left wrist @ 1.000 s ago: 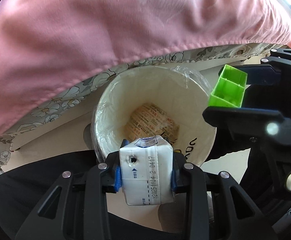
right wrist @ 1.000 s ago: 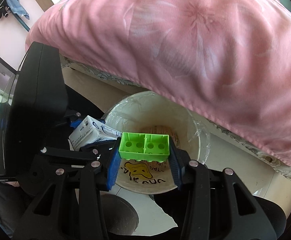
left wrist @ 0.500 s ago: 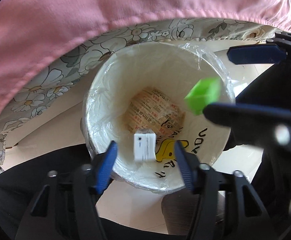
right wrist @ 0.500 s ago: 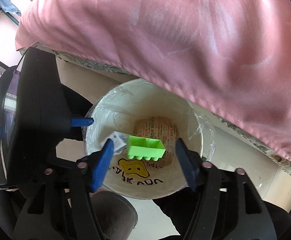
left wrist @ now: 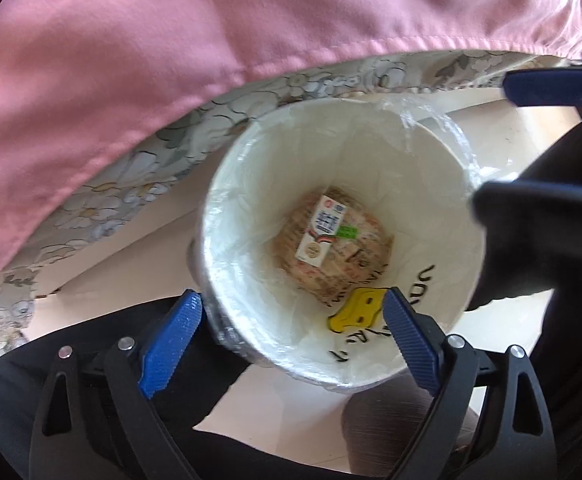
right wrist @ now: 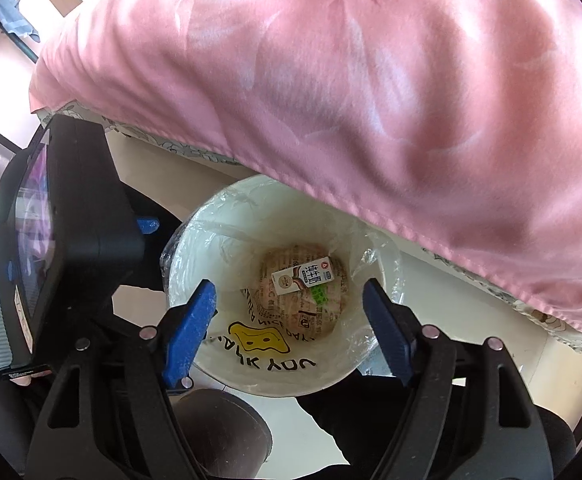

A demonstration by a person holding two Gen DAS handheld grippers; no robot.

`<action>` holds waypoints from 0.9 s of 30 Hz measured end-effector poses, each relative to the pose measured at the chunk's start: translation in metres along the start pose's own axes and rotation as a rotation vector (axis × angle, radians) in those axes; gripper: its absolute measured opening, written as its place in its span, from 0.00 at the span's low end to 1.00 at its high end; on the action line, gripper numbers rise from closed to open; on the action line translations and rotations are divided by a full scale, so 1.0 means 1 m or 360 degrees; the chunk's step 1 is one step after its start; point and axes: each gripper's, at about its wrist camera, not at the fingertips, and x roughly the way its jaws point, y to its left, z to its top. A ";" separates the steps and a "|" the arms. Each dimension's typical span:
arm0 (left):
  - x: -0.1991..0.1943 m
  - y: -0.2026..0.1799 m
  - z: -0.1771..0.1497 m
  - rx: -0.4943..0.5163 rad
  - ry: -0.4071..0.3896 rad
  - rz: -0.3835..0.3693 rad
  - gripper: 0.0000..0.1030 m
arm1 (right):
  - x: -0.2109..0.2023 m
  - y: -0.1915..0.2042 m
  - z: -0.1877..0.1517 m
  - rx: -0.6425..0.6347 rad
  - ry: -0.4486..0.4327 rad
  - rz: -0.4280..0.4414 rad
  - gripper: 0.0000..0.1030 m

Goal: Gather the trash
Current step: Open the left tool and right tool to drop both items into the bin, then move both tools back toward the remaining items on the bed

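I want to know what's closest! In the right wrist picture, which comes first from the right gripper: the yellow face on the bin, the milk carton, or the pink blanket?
1. Yellow face: on the bin's near wall, just past the right gripper.
2. Milk carton: down on the bin's bottom.
3. Pink blanket: beyond the bin, across the top.
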 end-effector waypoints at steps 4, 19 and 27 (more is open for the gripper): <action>-0.017 0.000 -0.001 0.0006 -0.0042 0.0045 0.91 | -0.024 -0.005 -0.001 0.0013 -0.0064 -0.0019 0.73; -0.069 0.020 -0.003 -0.0073 -0.0226 -0.0015 0.94 | -0.094 0.005 -0.008 -0.0026 -0.0264 -0.0073 0.73; -0.122 0.026 0.008 -0.0102 -0.0466 -0.0005 0.94 | -0.144 0.009 -0.006 -0.0053 -0.0417 -0.0119 0.73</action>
